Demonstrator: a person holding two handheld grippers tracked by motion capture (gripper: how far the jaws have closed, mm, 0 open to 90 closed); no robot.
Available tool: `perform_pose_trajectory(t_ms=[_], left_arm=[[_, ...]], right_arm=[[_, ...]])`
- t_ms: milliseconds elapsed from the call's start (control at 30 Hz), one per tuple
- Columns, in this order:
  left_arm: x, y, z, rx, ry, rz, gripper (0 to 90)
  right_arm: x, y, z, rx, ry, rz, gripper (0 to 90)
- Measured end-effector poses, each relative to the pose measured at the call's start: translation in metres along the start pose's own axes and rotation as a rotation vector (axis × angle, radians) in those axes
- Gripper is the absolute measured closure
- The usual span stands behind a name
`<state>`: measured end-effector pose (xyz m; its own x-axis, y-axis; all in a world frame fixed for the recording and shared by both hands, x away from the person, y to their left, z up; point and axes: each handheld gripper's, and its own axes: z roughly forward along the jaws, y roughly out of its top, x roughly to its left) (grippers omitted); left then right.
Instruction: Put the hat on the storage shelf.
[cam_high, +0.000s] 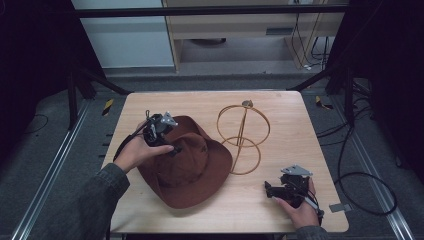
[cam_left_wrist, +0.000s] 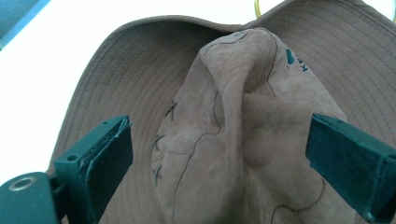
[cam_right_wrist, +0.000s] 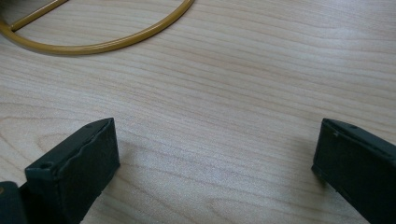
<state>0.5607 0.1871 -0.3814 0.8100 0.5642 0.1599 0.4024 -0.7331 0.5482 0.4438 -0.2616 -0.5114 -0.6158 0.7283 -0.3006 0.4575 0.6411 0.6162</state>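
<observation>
Right now the left gripper is hovering over the crown of the brown hat, with its jaws spread wide on either side of the soft bump, not pinching yet. The hat is lying on the wooden table, just beside the gold wire hat stand. To grab well, the person should probably be lowering until both pads hug the crown, then squeezing gently. The right gripper is resting loose and empty near the table's front edge.
</observation>
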Motion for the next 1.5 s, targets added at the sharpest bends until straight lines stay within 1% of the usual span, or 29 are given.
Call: perform_pose_trajectory(t_ms=[133,200,267,333,400,533,800,967,1133,1333,1400,1500], left_arm=[[-0.002,0.001,0.01,0.028,-0.008,0.012,7.1],[-0.003,0.001,0.015,0.037,-0.017,0.005,7.3],[-0.003,0.001,0.019,0.055,-0.018,0.015,7.3],[-0.003,0.0,0.022,0.06,-0.02,0.011,7.2],[-0.004,-0.001,0.025,0.057,-0.022,-0.003,7.2],[-0.004,-0.002,0.027,0.068,-0.023,0.0,7.2],[-0.003,-0.003,0.029,0.075,-0.019,-0.002,7.1],[-0.004,-0.003,0.03,0.072,-0.017,-0.007,7.6],[-0.005,-0.003,0.031,0.07,-0.024,-0.011,12.0],[-0.005,-0.003,0.032,0.079,-0.031,0.001,17.6],[-0.005,-0.003,0.032,0.083,-0.033,0.002,20.1],[-0.006,-0.003,0.032,0.085,-0.048,0.004,25.5]], right_arm=[[0.0,0.0,0.0,0.0,-0.002,0.001,0.5],[0.0,0.0,0.0,0.0,-0.002,0.0,0.5],[0.0,0.0,0.0,0.0,-0.002,0.0,0.5],[0.0,0.0,0.0,0.0,-0.002,0.0,0.5],[0.0,0.0,0.0,0.0,-0.002,0.0,0.5],[0.0,0.0,0.0,0.0,-0.002,0.0,0.6],[0.002,0.002,0.001,-0.011,0.014,0.006,0.5],[0.002,0.002,0.001,-0.011,0.014,0.006,0.5],[0.002,0.002,0.001,-0.011,0.014,0.005,0.5],[0.002,0.002,0.001,-0.011,0.014,0.006,0.5],[0.002,0.002,0.001,-0.011,0.014,0.006,0.5],[0.002,0.002,0.001,-0.011,0.014,0.006,0.5]])
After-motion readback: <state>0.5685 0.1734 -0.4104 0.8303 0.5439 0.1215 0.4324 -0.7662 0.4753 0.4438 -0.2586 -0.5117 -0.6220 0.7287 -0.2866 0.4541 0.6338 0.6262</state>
